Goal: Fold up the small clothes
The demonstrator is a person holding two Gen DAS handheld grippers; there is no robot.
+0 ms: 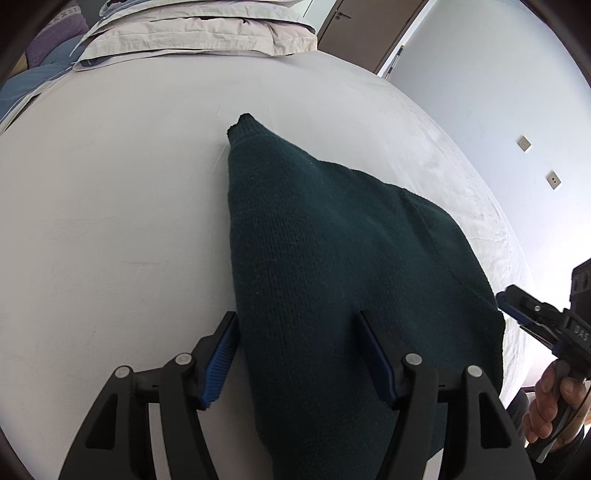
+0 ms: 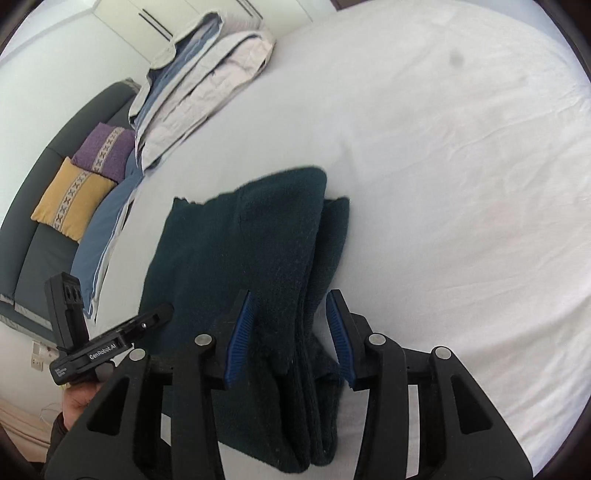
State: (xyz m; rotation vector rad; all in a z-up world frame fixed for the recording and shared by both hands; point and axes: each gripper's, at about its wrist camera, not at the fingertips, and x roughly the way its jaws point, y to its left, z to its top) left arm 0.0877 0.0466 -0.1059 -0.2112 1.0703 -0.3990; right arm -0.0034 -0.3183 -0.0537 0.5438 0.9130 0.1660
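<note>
Knitwear first: a dark green knitted garment lies on the white bedsheet, already doubled over, with stacked layers showing along one side in the right wrist view.

On the left, the left gripper hangs directly over the garment's near end. Its jaws stand wide apart; the left blue pad sits just off the knit's straight edge over bare sheet, the right one over the cloth, and neither presses on anything, so it holds nothing. From here the garment's long axis runs straight away from the gripper, tapering to a narrow cuff-like tip that points toward the folded bedding at the far end.

To the right, the right gripper straddles the thick folded edge, partly open, pads clear on both sides, gripping nothing. In its view too the long axis runs away from the jaws.

Both hands sit at the same near end, left nearer the single-layer side, right nearer the stacked fold. Any next fold likely carries this near end forward along that axis.
</note>
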